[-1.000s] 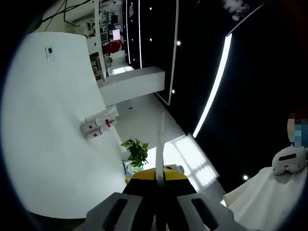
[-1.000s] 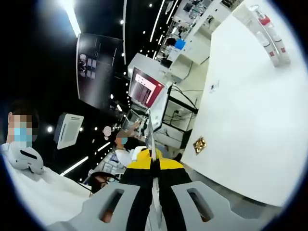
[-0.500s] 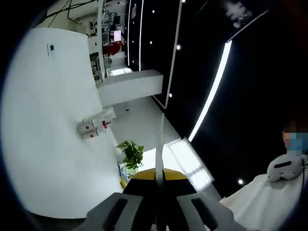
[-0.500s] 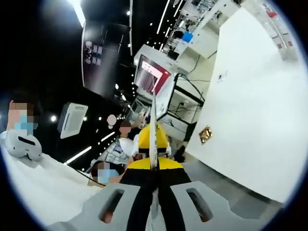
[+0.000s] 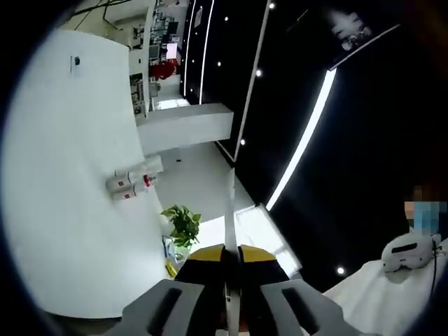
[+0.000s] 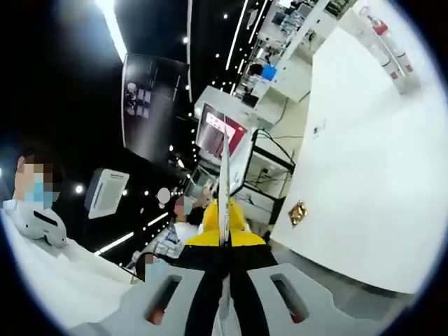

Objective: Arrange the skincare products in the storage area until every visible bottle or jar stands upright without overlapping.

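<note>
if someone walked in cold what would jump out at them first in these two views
Probably the big white table, with two white bottles with red labels side by side near its edge in the left gripper view; the same pair sits at the table's far corner in the right gripper view. Next, each view's own claw: the left claw and right claw both have jaws pressed together, holding nothing. A green potted plant shows beyond the table.

You've swung both views slightly: the two white, red-labelled bottles (image 5: 133, 184) lying on the white tabletop (image 5: 63, 210) sit farther left of your left hand-held gripper (image 5: 230, 210).
</note>
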Tool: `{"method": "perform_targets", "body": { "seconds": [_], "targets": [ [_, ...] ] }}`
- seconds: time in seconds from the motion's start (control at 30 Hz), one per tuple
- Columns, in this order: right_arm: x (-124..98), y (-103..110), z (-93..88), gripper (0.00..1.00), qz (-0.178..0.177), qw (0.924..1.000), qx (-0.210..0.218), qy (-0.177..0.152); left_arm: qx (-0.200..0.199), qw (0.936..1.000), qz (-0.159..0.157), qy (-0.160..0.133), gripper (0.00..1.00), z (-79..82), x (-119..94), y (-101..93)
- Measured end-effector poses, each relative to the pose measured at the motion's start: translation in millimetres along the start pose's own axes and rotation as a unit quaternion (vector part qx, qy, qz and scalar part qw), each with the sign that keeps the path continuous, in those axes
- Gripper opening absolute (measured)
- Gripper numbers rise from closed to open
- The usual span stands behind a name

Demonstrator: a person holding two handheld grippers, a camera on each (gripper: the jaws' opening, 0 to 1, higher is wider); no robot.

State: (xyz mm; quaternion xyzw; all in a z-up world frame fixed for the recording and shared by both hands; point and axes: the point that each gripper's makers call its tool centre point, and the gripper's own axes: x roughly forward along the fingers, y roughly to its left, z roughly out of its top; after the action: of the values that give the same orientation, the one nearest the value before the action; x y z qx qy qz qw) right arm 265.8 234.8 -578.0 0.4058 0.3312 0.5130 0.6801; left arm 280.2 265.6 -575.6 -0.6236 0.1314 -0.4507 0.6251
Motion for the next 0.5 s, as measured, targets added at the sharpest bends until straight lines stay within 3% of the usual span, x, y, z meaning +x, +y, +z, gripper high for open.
{"method": "perform_targets", "body": {
  "seconds": [0.23, 0.3, 0.4, 0.43, 0.5],
  "targets": [
    [1.9, -2.5, -0.4, 0.01, -0.005, 1.0, -0.002, 0.001, 0.019, 0.9997, 0.015, 0.0, 0.03, 1.4, -1.6, 2.1],
    [0.6, -6.3, -1.9, 0.03, -0.015, 0.9998, -0.007, 0.014, 0.024, 0.9995, 0.021, 0.003, 0.02, 0.7, -1.7, 3.0],
    [-2.9, -13.3, 1.4, 0.08, -0.033, 0.9983, -0.045, 0.015, 0.022, 0.9994, 0.027, -0.007, 0.02, 3.7, -4.3, 5.1],
    [-5.8, -22.3, 6.5, 0.13, -0.063, 0.9953, -0.072, 0.008, 0.022, 0.9988, 0.039, -0.019, 0.02, 7.8, -6.4, 9.3],
    [-8.6, -27.1, 16.5, 0.36, -0.093, 0.9868, -0.132, -0.003, 0.016, 0.9983, 0.046, -0.031, 0.02, 11.6, -9.2, 12.9]
  ]
}}
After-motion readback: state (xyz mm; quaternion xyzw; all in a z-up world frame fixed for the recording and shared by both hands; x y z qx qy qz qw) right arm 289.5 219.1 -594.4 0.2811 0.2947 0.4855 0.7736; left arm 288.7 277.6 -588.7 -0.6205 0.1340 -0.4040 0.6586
